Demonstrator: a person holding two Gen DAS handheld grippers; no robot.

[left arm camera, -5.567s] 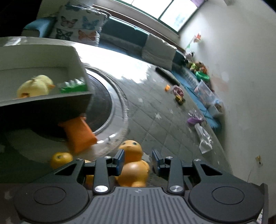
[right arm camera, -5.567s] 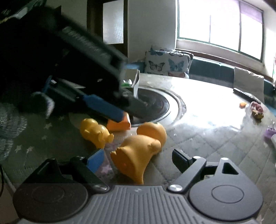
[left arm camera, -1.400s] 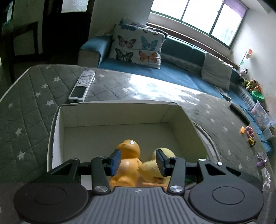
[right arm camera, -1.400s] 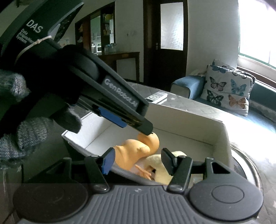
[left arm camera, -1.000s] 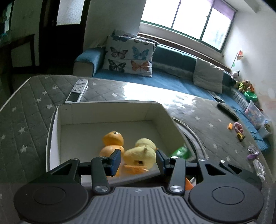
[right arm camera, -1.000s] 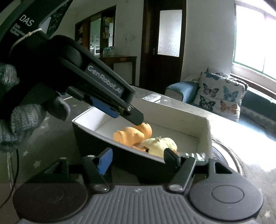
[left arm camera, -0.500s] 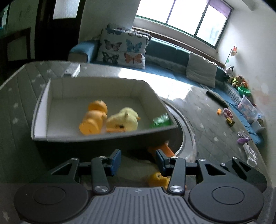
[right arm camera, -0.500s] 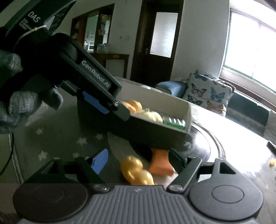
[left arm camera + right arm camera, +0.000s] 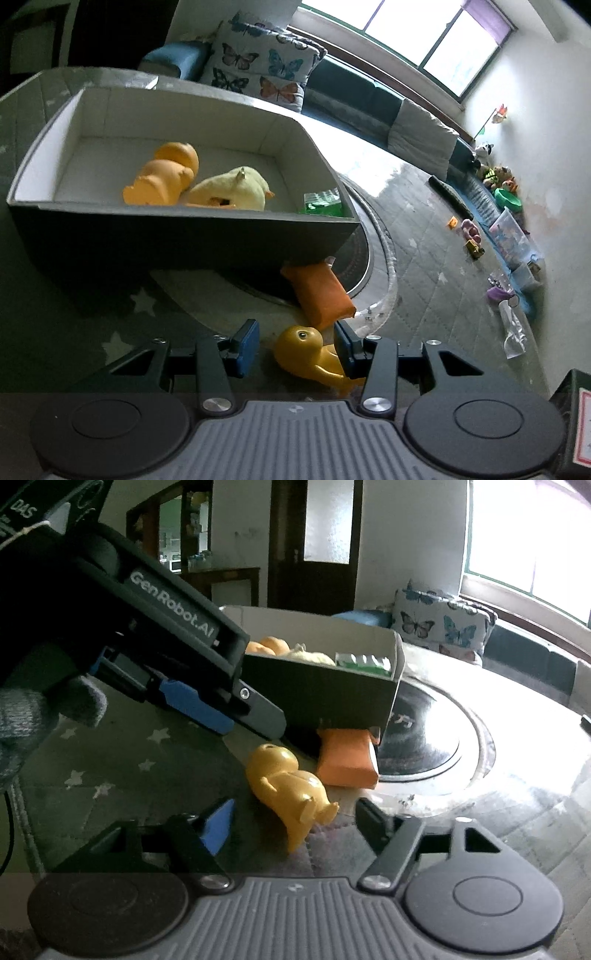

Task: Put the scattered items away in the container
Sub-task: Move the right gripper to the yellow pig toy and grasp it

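A white-lined box (image 9: 44,147) stands on the table and holds an orange duck (image 9: 162,175), a pale yellow plush duck (image 9: 231,188) and a green pack (image 9: 321,201). A yellow duck (image 9: 308,350) lies on its side on the table, its head between the fingers of my open left gripper (image 9: 295,345). An orange pouch (image 9: 319,293) lies half under the box. In the right wrist view, the same duck (image 9: 288,782) lies in front of my open, empty right gripper (image 9: 295,823), with the pouch (image 9: 345,758) and box (image 9: 321,698) behind it.
The left tool's body and gloved hand (image 9: 33,716) fill the left of the right wrist view. A round glossy disc (image 9: 424,738) is set in the quilted star-patterned table. A sofa with a butterfly cushion (image 9: 258,74) stands behind. Small toys (image 9: 469,232) lie at the far right.
The left gripper let go of the orange duck in the box, then drew back and dropped to the table around the yellow duck. The right gripper also came down from the box.
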